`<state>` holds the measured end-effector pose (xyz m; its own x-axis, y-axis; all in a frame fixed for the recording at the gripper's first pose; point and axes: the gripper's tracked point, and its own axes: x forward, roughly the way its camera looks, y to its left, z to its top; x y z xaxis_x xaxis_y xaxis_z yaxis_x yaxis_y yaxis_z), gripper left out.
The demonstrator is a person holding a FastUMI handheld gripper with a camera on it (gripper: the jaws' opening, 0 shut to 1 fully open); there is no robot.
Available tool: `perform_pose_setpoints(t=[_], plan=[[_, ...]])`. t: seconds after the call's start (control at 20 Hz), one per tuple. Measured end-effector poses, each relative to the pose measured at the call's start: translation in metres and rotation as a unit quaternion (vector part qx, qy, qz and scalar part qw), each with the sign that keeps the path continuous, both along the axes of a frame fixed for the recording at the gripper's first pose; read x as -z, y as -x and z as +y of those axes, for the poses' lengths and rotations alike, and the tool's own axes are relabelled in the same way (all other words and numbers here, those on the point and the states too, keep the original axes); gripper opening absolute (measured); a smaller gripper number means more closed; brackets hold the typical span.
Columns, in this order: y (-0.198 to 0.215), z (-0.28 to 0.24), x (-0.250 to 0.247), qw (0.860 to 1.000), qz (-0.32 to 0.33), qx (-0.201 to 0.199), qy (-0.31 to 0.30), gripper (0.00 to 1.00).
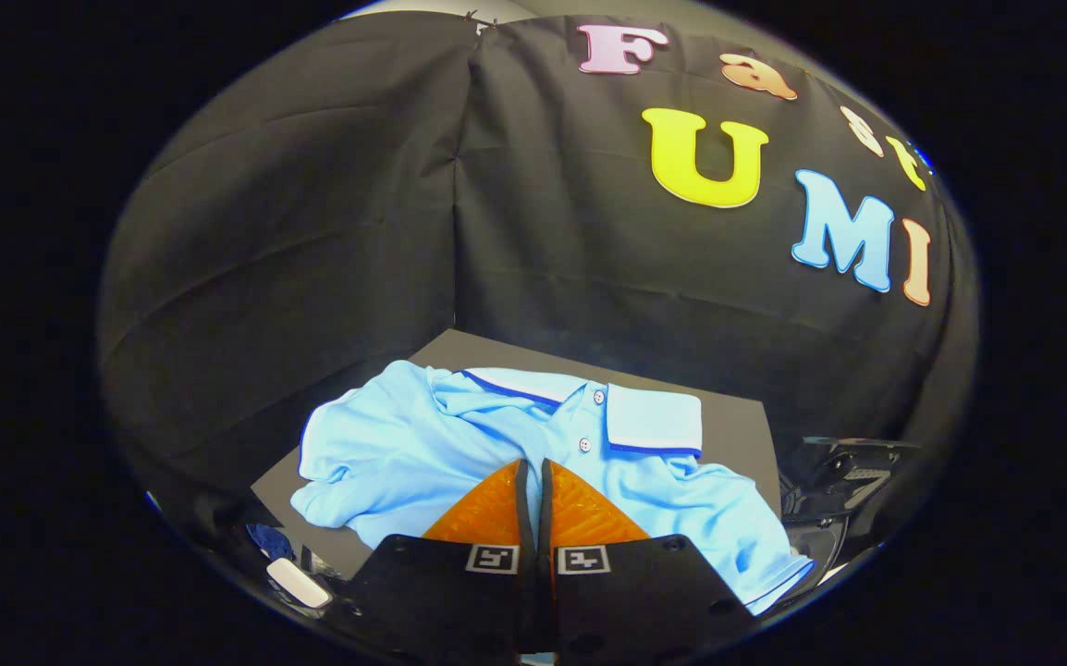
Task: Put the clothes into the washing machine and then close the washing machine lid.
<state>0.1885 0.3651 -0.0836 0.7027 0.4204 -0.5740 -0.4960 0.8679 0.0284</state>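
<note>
The gripper [533,467] points forward and slightly down over a dark table [737,416], its two fingers drawn together so that only a thin slit shows between them; nothing visible is caught in that slit. The fingertips sit over the middle of one light blue polo shirt [404,444], which lies crumpled on the table. The shirt has one white collar [654,418] with dark blue trim and two small buttons [592,421] on its placket, just ahead of the fingers. A dark object [852,472], possibly part of the washing machine, sits just beside the table to the right.
</note>
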Motion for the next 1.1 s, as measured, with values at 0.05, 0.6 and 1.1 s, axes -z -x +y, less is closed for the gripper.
perform_pose_setpoints(t=[0.05, 0.6, 1.1], plan=[[0.000, -0.002, -0.007, 1.000, -0.009, 0.000, -0.010, 0.02], [-0.010, -0.062, -0.073, 0.994, -0.072, 0.031, -0.076, 0.01], [-0.029, -0.169, -0.103, 0.986, -0.112, 0.090, -0.083, 0.01]])
